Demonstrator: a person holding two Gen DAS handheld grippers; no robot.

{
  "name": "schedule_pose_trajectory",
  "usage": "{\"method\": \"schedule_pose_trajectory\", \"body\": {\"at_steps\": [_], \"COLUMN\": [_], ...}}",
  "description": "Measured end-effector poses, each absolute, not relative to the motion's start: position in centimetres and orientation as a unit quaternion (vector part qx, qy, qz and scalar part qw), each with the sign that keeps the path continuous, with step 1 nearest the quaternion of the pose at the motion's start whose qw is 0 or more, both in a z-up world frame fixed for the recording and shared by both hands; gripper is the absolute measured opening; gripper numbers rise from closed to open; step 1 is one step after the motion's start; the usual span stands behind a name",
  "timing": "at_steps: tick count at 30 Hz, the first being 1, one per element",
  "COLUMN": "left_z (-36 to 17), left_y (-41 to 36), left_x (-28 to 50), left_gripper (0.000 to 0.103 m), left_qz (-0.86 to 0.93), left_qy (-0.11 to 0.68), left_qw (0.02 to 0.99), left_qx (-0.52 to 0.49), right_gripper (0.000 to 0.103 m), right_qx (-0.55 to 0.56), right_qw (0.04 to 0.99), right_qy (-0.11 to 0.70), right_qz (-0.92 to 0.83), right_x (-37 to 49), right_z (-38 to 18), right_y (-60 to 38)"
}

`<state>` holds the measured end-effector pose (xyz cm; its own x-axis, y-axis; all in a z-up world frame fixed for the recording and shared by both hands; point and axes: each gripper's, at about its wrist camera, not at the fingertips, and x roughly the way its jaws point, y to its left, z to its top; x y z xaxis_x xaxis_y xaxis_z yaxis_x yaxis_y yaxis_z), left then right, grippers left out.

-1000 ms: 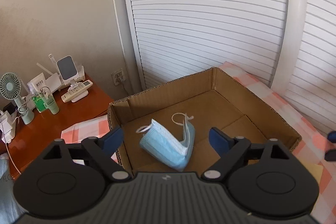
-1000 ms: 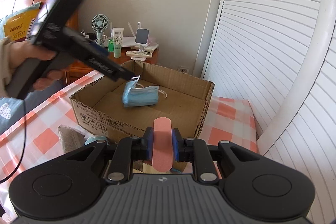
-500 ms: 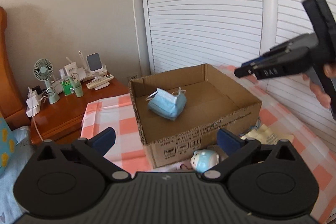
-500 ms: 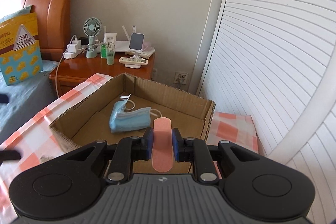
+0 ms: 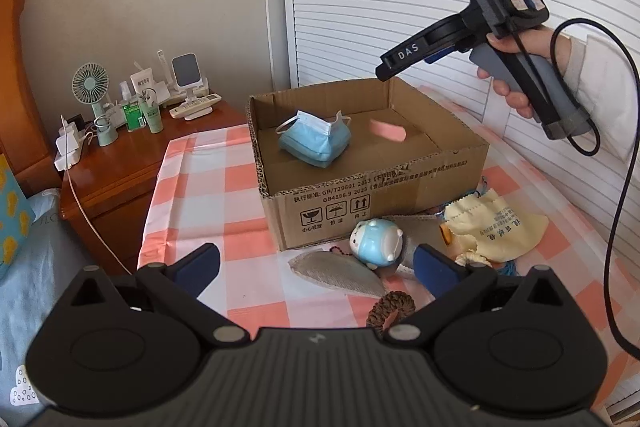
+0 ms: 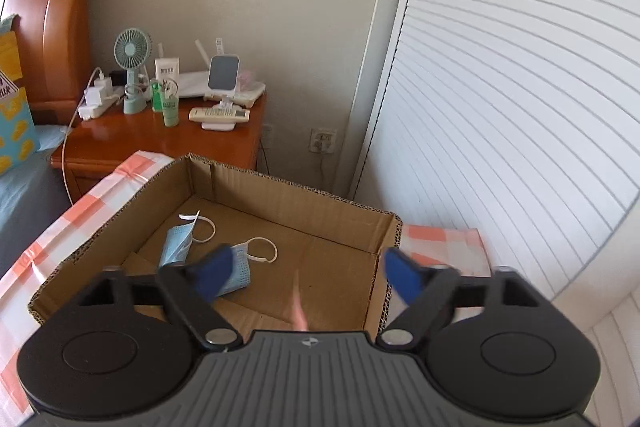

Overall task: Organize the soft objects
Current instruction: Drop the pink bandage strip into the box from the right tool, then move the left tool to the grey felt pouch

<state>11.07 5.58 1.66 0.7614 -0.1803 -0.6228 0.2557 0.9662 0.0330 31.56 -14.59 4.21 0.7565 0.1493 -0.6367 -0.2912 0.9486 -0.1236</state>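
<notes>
Cardboard box w/ blue face mask inside, pink strip dropping in, right gripper jaws just sprung apart, left gripper spread, empty

A bed covered by a pink-and-white checked cloth is carrying a cardboard box, which is sitting toward the far edge by the nightstand. Just in front of the box, toward the near edge, a blue-and-white plush toy, a grey fabric piece, a yellow cloth and a braided brown ring are lying on the cloth.
</notes>
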Motion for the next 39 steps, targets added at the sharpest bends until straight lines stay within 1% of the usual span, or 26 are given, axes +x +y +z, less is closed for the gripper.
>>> {"method": "schedule_pose_trajectory", "body": {"at_steps": [1,2,7,12,26,34,39], "left_z": [1.7,1.8,2.0,1.9,1.1,0.5,0.0], "left_y": [5.6,5.6,5.7,5.6,5.7,5.7,5.7], "left_x": [10.9,10.8,10.2,9.7,9.2,9.4,9.7], "left_gripper": [0.102,0.102,0.102,0.102,0.102,0.102,0.102], "left_qz": [-0.116,-0.116,-0.119,-0.115,-0.120,-0.120,-0.117], "left_qy": [0.324,0.321,0.317,0.320,0.328,0.338,0.349], "left_qw": [0.937,0.938,0.939,0.938,0.935,0.932,0.928], "left_qx": [0.060,0.062,0.062,0.064,0.064,0.062,0.058], "right_gripper": [0.102,0.103,0.103,0.103,0.103,0.103,0.103], "right_qx": [-0.104,-0.100,-0.088,-0.083,-0.056,-0.043,-0.045], "right_qw": [0.933,0.934,0.935,0.932,0.919,0.896,0.881], "right_qy": [0.326,0.325,0.326,0.337,0.377,0.403,0.419], "right_qz": [0.116,0.114,0.108,0.099,0.106,0.181,0.216], "right_x": [31.0,30.5,27.5,24.8,15.8,11.9,11.3], "right_z": [4.4,4.6,5.4,4.7,-1.1,-4.4,-6.1], "right_y": [-14.8,-15.0,-15.8,-16.2,-16.7,-15.7,-14.6]}}
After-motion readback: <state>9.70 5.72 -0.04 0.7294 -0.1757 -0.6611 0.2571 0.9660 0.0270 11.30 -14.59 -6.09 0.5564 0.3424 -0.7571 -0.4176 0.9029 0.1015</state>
